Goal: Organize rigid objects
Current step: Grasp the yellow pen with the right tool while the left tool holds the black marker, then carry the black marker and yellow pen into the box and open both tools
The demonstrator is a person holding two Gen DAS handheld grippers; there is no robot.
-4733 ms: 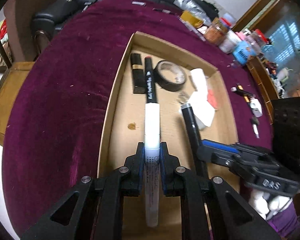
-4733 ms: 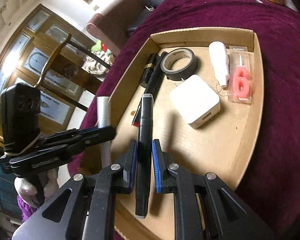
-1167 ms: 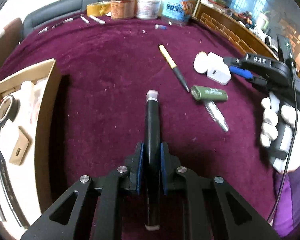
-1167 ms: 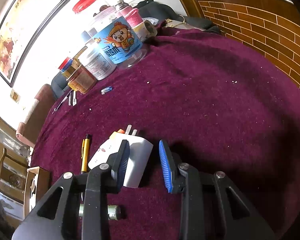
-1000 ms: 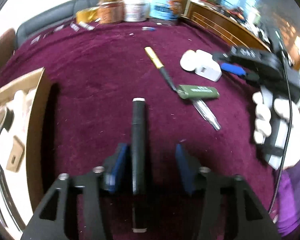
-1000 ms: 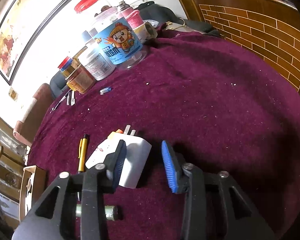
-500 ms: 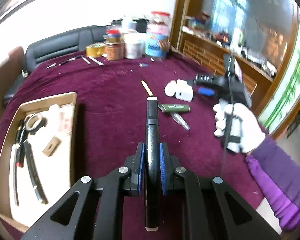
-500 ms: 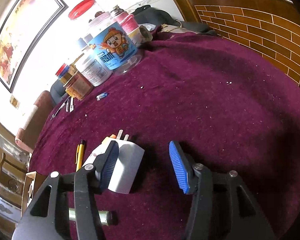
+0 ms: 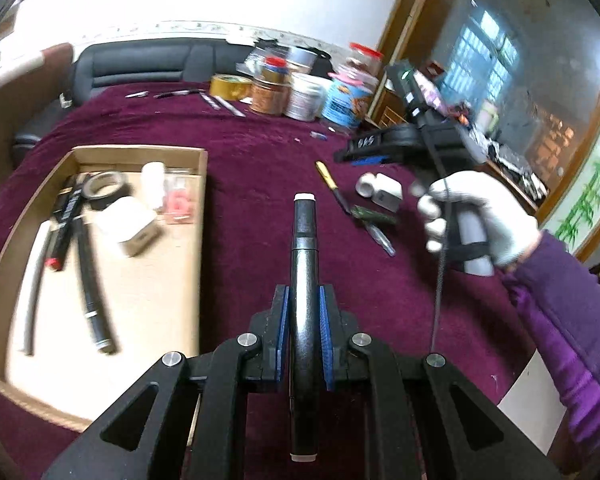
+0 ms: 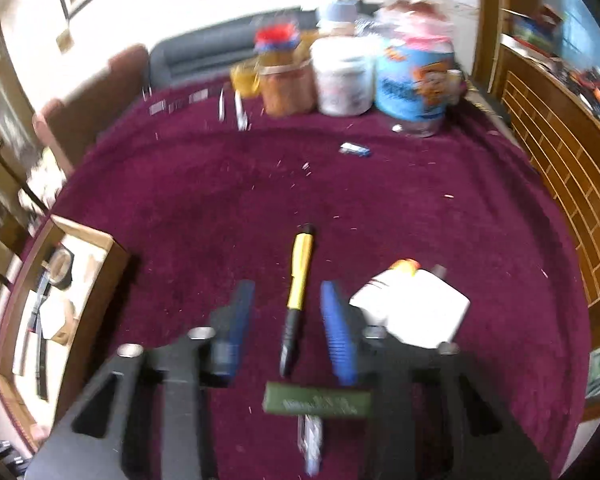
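Our left gripper (image 9: 304, 344) is clamped on a black marker (image 9: 305, 276), its blue pads (image 9: 282, 336) pressing the barrel from both sides. The marker points forward, white-tipped end away from us, held above the maroon tablecloth (image 9: 252, 184) and to the right of the cardboard tray (image 9: 202, 216).

In the tray lie a roll of black tape (image 9: 106, 186), a white charger block (image 9: 130, 226), a white tube (image 9: 153, 184), a pink item in a clear packet (image 9: 178, 204), and several dark pens (image 9: 88, 276) near the tray's left side.

Our right gripper (image 10: 288, 332) has its jaws apart and holds nothing. In the right wrist view it sits above the tablecloth with a yellow-and-black pen (image 10: 298, 296) lying between the spread fingers. A white plug adapter (image 10: 420, 312) lies just beside the right finger. A green rectangular case (image 10: 316, 400) lies crosswise below the pen's black end, and a clear pen (image 10: 310, 444) extends from under it toward us. This view is blurred, so we cannot tell whether the fingers touch the cloth.

In the left wrist view, our gloved right hand (image 9: 476, 216) holds the right gripper's handle above these loose items.

Jars and tubs (image 10: 360, 76) stand grouped at the far edge of the table.
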